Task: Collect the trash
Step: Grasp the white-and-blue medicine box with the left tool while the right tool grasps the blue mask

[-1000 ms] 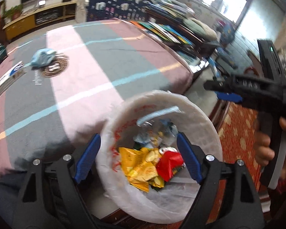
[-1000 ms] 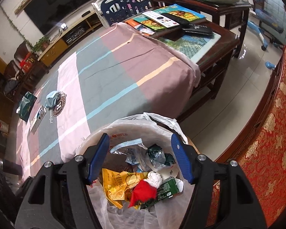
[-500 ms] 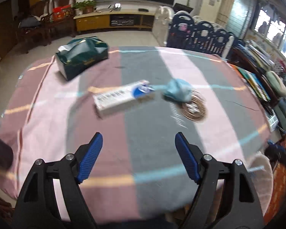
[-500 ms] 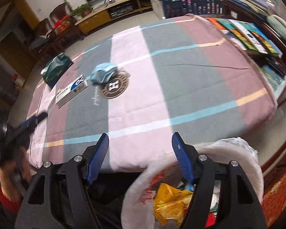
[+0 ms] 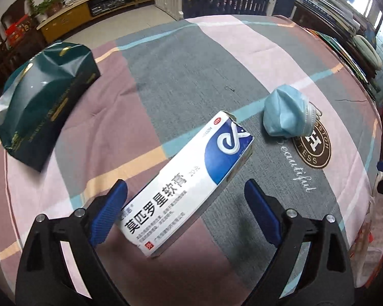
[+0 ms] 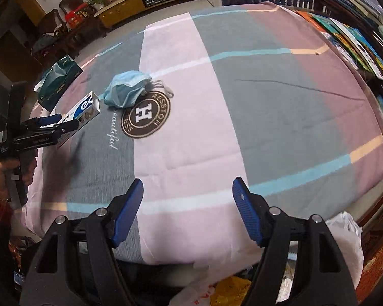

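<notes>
The left gripper [image 5: 186, 211] stands spread wide over the table, its jaws having just been opening, and the white-and-blue medicine box [image 5: 189, 181] lies between them. The left blue pad [image 5: 107, 214] sits just beside the box's near corner; whether it touches I cannot tell, while the right pad is clearly apart from it. In the right wrist view the same box [image 6: 85, 109] shows just past the left gripper's tips, and a hand [image 6: 2, 176] with a red sleeve grips that tool's handle.

The right gripper [image 6: 189, 209] is also parted, its jaws having just been opening, with nothing between them but the striped tablecloth [image 6: 242, 102].

Just beyond the box lies a crumpled blue face mask [image 5: 286, 113], partly overlapping a round brown logo [image 5: 314, 148] printed on the cloth. A dark green tissue pack [image 5: 43, 99] sits well apart at the far left. Below the right gripper, at the table's edge, the white bag of the trash bin [image 6: 347, 242] shows yellow wrappers inside.
</notes>
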### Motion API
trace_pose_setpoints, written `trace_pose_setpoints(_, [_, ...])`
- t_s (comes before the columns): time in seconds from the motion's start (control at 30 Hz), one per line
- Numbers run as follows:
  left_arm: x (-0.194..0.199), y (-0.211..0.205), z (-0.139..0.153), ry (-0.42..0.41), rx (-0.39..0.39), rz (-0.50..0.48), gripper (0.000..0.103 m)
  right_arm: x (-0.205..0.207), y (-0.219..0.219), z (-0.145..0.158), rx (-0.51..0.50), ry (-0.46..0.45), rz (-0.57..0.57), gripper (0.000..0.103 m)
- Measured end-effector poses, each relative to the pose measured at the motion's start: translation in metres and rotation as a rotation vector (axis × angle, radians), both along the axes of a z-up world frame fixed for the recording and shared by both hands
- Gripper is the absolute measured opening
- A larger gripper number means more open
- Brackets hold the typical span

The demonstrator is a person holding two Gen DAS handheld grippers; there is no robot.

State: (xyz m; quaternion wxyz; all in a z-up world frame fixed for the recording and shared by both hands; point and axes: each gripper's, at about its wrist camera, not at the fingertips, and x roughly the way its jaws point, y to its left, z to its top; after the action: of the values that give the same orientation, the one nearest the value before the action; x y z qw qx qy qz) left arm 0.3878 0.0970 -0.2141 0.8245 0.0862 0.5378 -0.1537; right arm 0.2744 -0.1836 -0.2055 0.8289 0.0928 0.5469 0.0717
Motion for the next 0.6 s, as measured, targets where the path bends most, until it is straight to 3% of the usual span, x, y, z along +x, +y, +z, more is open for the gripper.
trace_pose_setpoints(0.03, [0.002, -0.001, -0.002, 0.009, -0.004, -0.010, 0.090, 0.010, 0.008, -0.001, -0.001, -0.005, 0.013, 0.071])
trace_pose_setpoints(0.1, [0.003, -0.004, -0.004, 0.019, -0.003, -0.032, 0.066, 0.028, 0.022, -0.002, -0.002, -0.017, 0.033, 0.071])
trace_pose_setpoints(0.2, [-0.004, -0.009, -0.002, 0.034, -0.040, -0.047, 0.050, 0.058, 0.045, -0.003, -0.003, -0.061, 0.068, 0.071])
trace_pose_setpoints(0.3, [-0.018, -0.014, -0.002, 0.031, -0.036, -0.062, 0.045, 0.090, 0.065, -0.002, -0.030, -0.115, 0.073, 0.072])
trace_pose_setpoints(0.4, [-0.043, -0.017, -0.001, 0.023, -0.031, -0.032, 0.044, 0.119, 0.086, -0.005, -0.060, -0.143, 0.081, 0.082])
trace_pose_setpoints(0.53, [-0.075, -0.011, 0.005, -0.006, -0.054, 0.067, 0.044, 0.145, 0.117, -0.024, -0.130, -0.098, 0.139, 0.082])
trace_pose_setpoints(0.57, [-0.081, -0.009, 0.008, -0.023, -0.045, 0.098, 0.044, 0.147, 0.123, -0.029, -0.166, -0.088, 0.148, 0.081])
trace_pose_setpoints(0.6, [-0.089, -0.005, 0.013, -0.042, -0.042, 0.144, 0.044, 0.145, 0.126, -0.032, -0.194, -0.094, 0.155, 0.062])
